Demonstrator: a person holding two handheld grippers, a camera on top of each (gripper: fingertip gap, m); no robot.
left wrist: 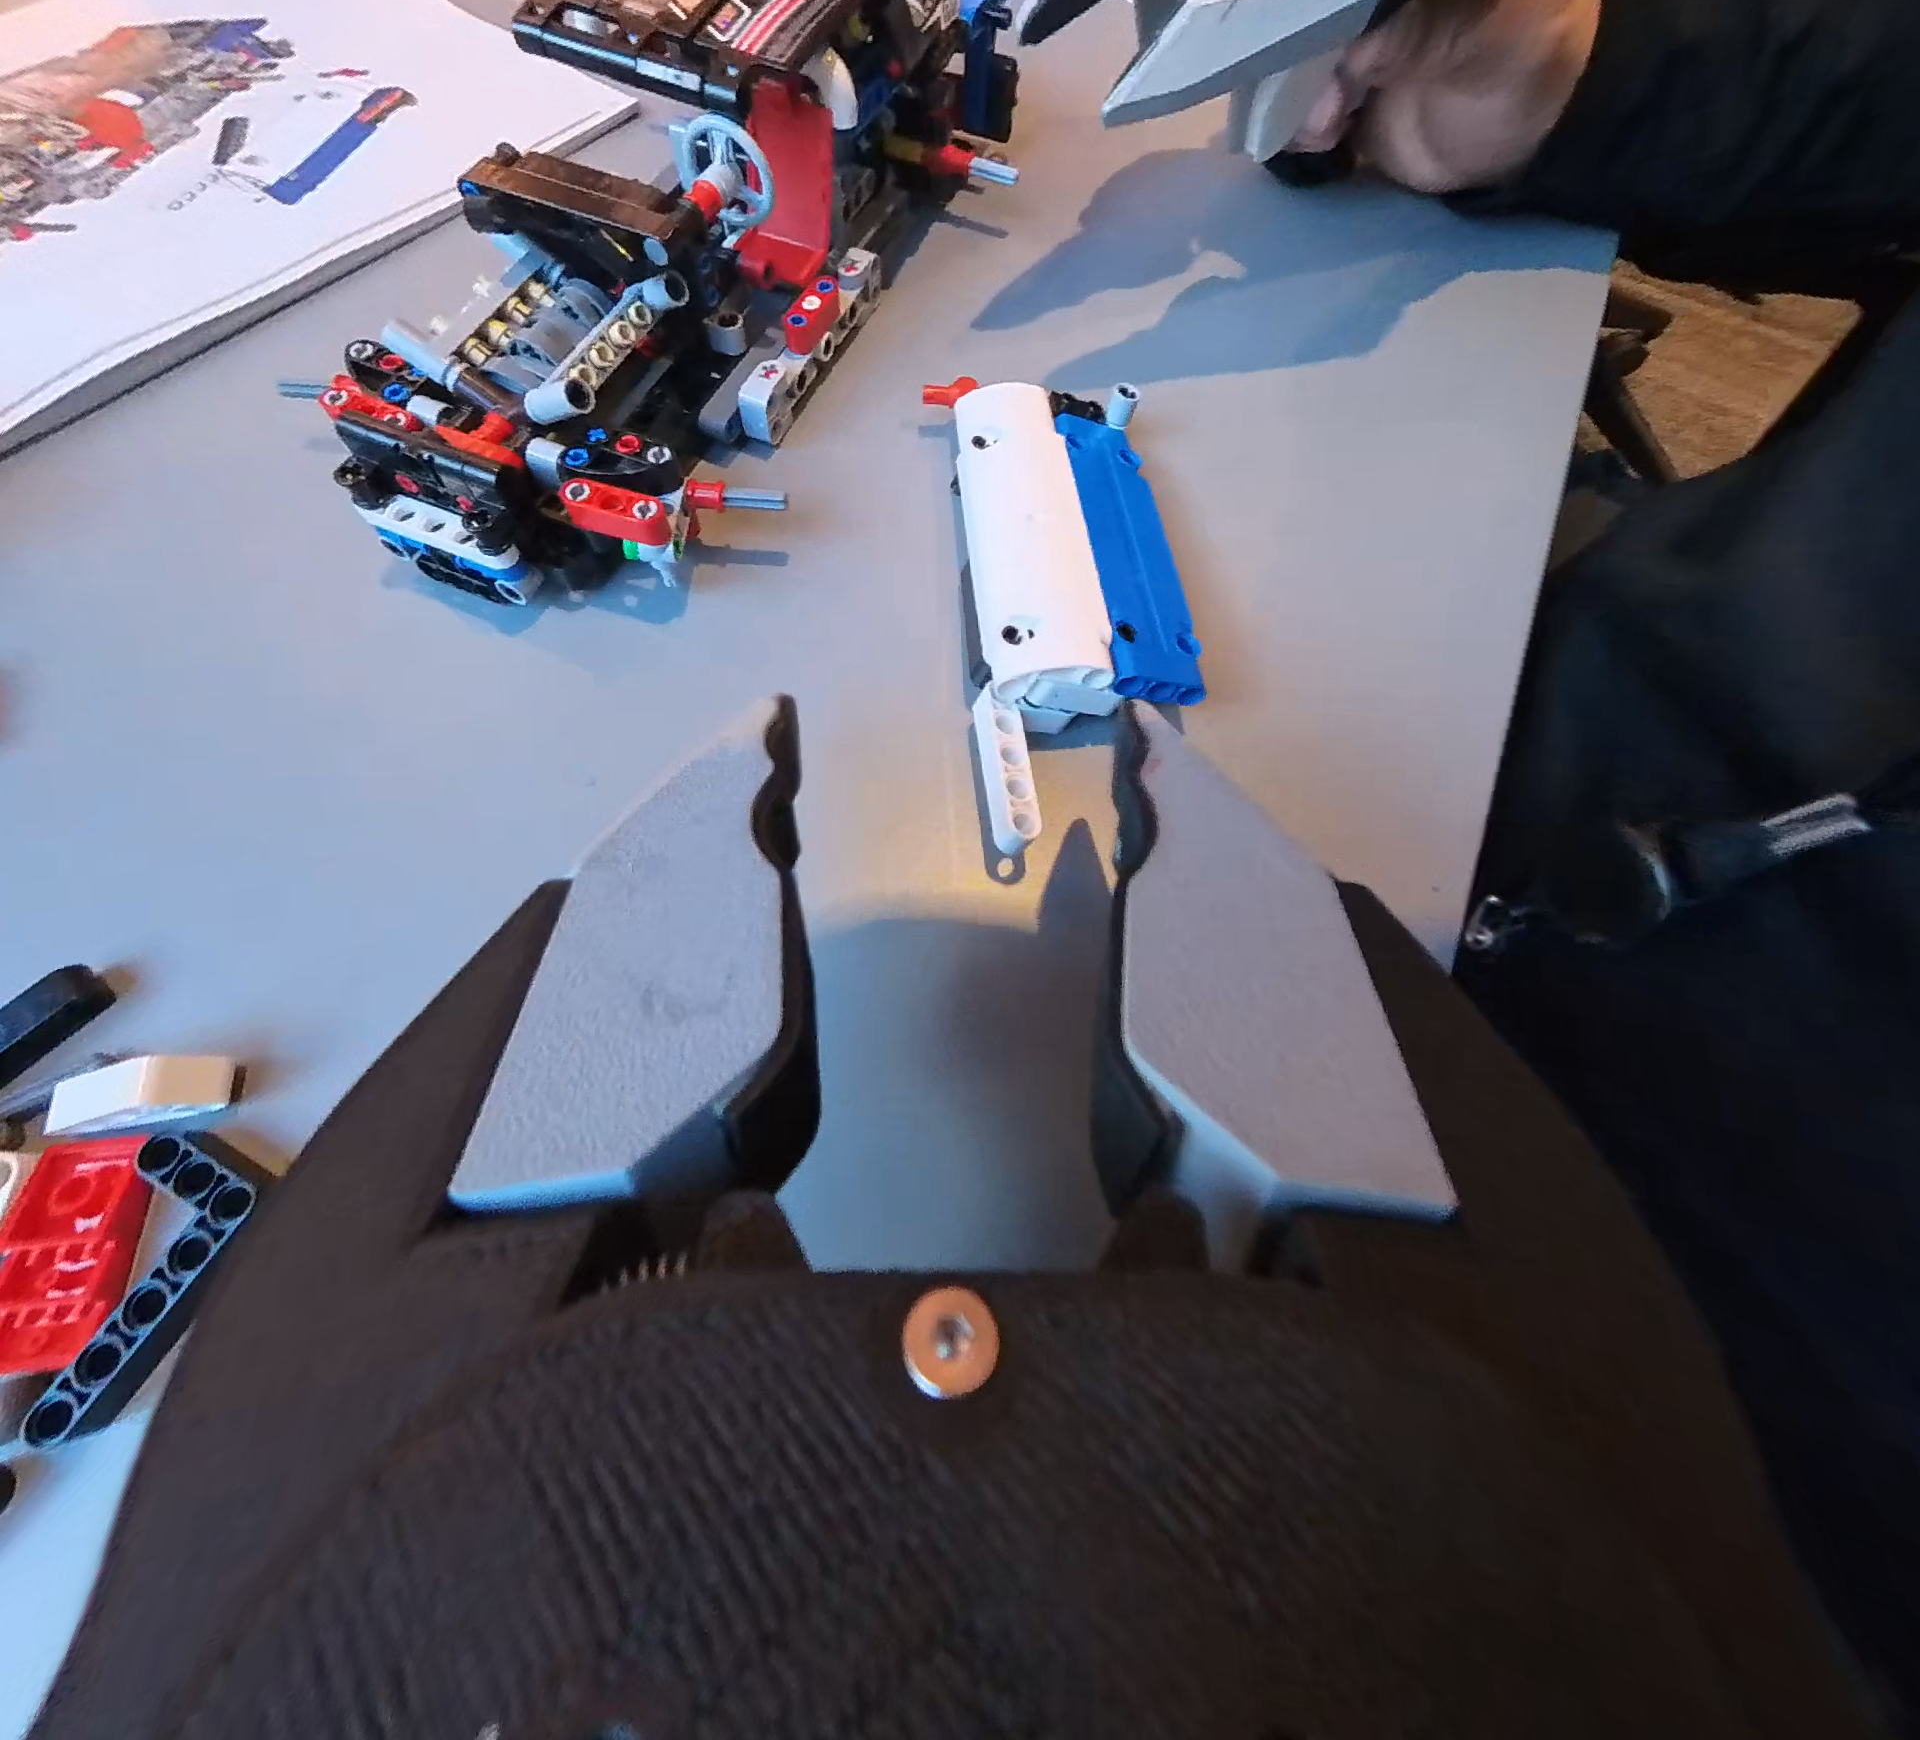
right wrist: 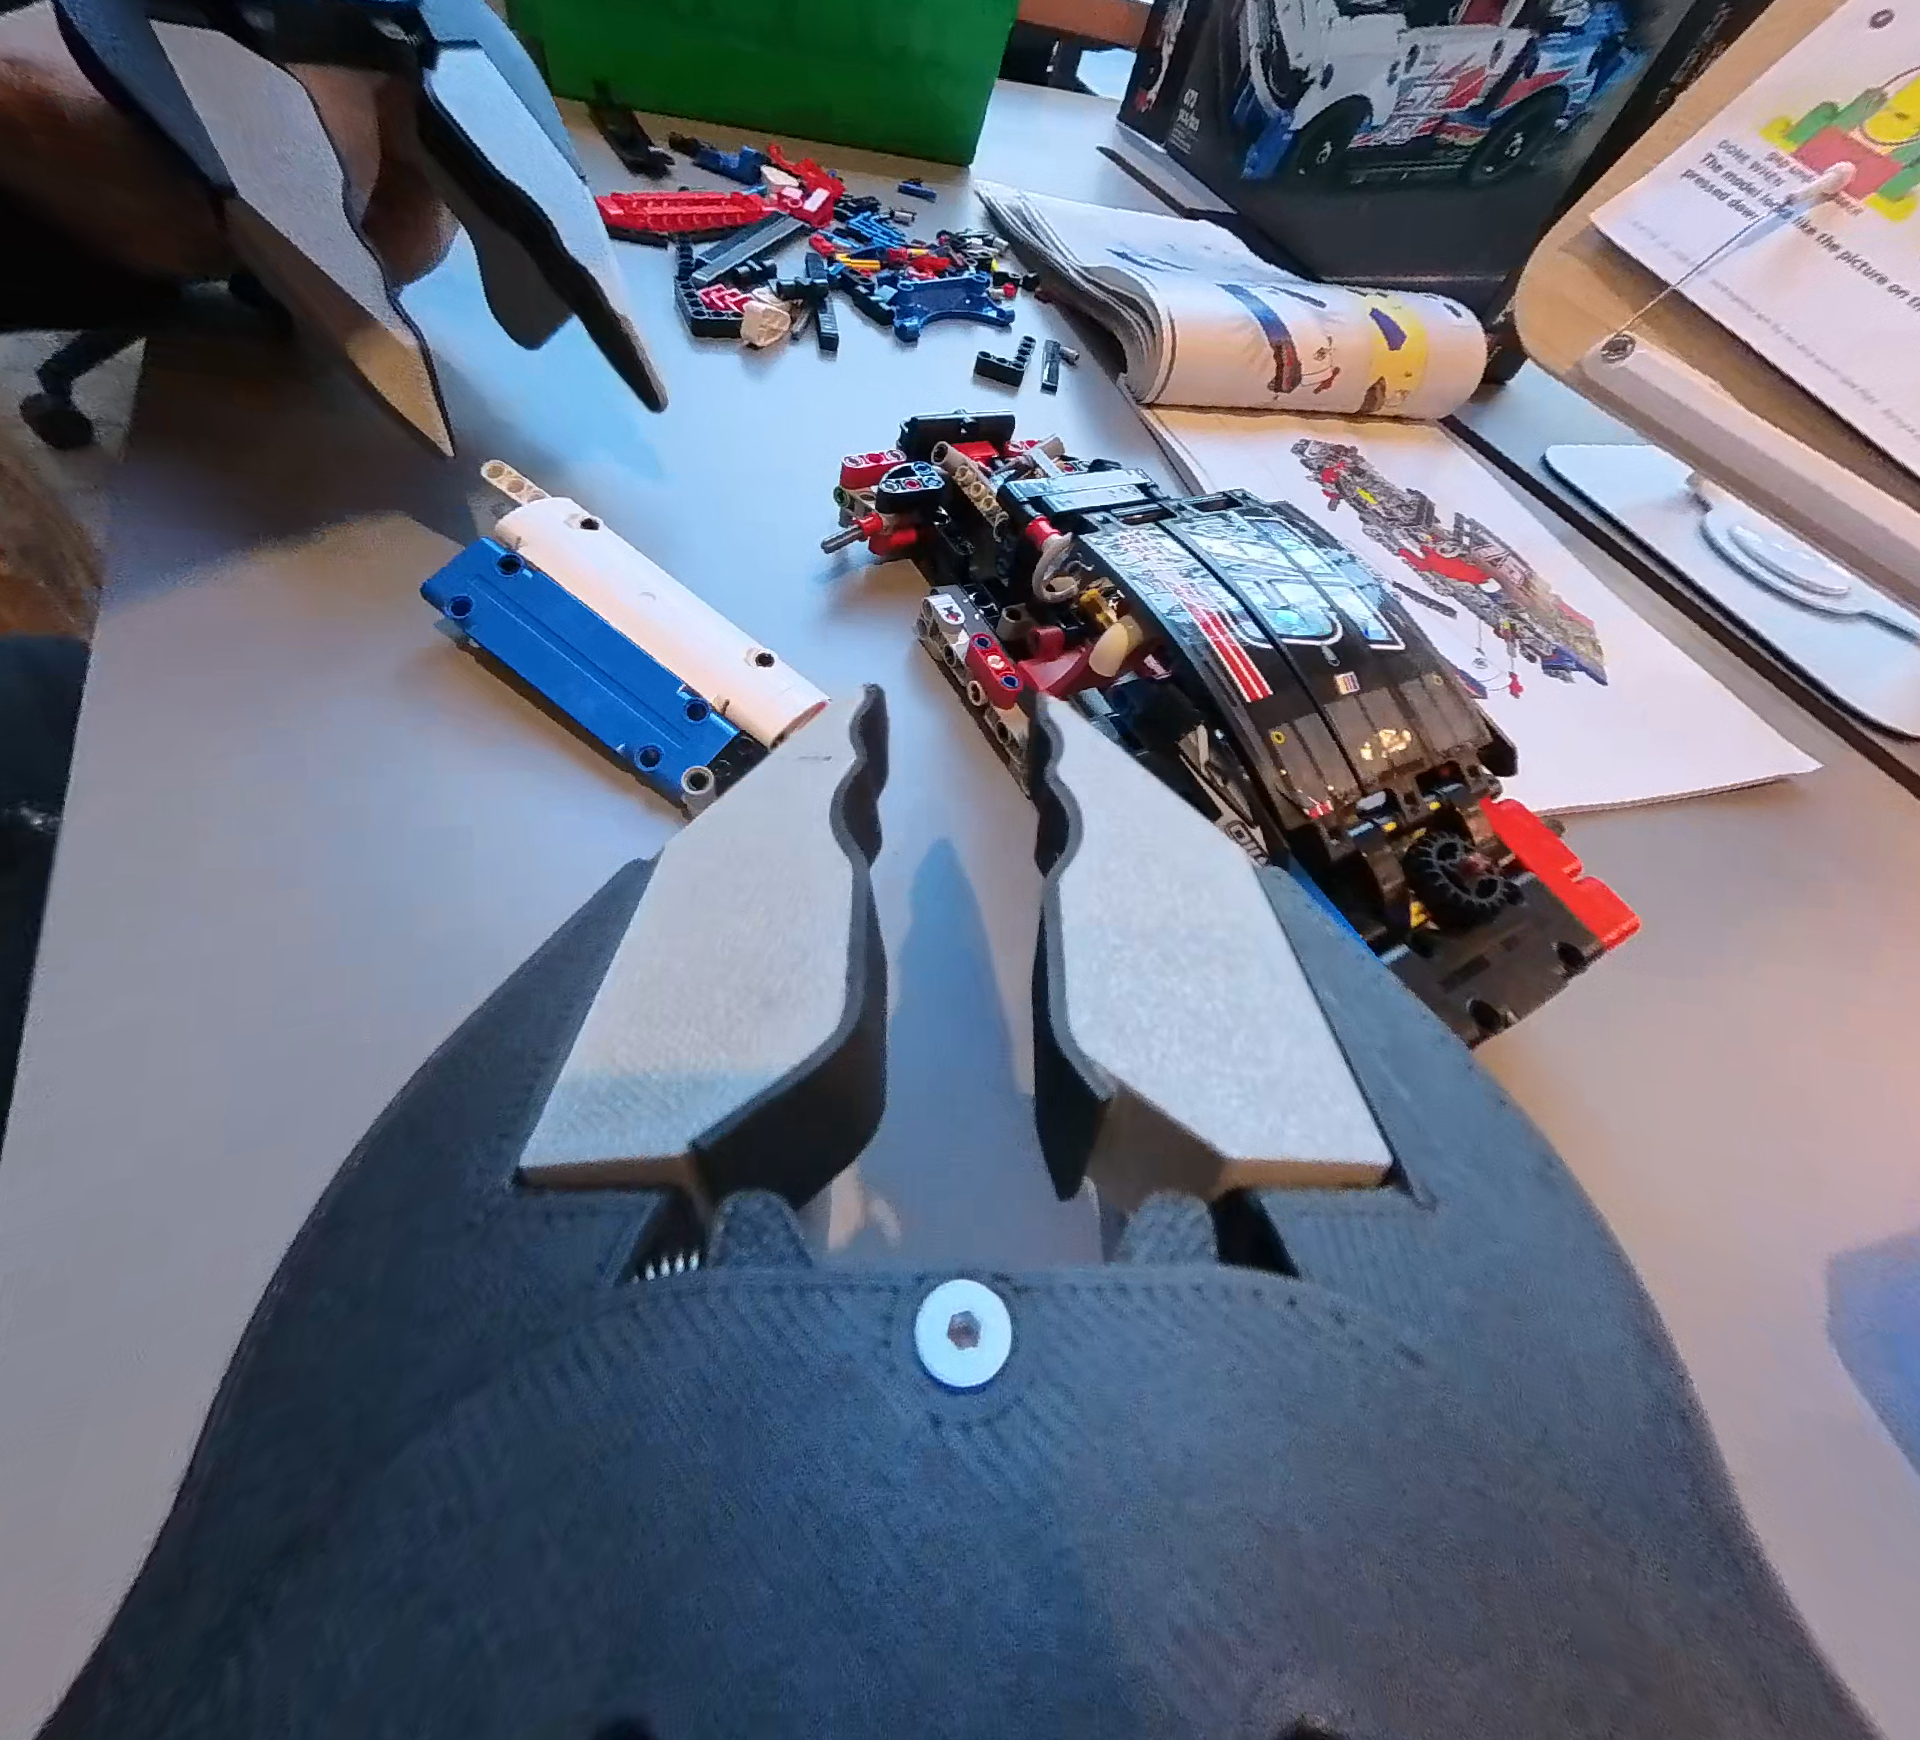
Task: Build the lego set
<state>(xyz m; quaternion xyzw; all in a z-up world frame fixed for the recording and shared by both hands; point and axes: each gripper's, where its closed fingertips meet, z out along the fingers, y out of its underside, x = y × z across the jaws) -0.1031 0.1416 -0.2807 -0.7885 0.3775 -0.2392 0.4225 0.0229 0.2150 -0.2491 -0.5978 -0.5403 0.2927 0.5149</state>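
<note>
Both grippers (left wrist: 956,734) (right wrist: 956,734) parted, empty-jawed

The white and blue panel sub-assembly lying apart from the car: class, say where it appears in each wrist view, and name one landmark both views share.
Left wrist view: white and blue panel sub-assembly lies right of centre, just beyond the open left gripper.
Right wrist view: it lies left of centre, beyond the right gripper's left finger.
Shared landmark: the partly built black, red and blue lego car.

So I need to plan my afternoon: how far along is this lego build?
Partway. Done: the car chassis with engine, seat and stickered roof, plus a white-and-blue side panel lying apart on the table. In hand: nothing; left gripper and right gripper are open. Left: fitting that panel and the loose pieces.
</note>
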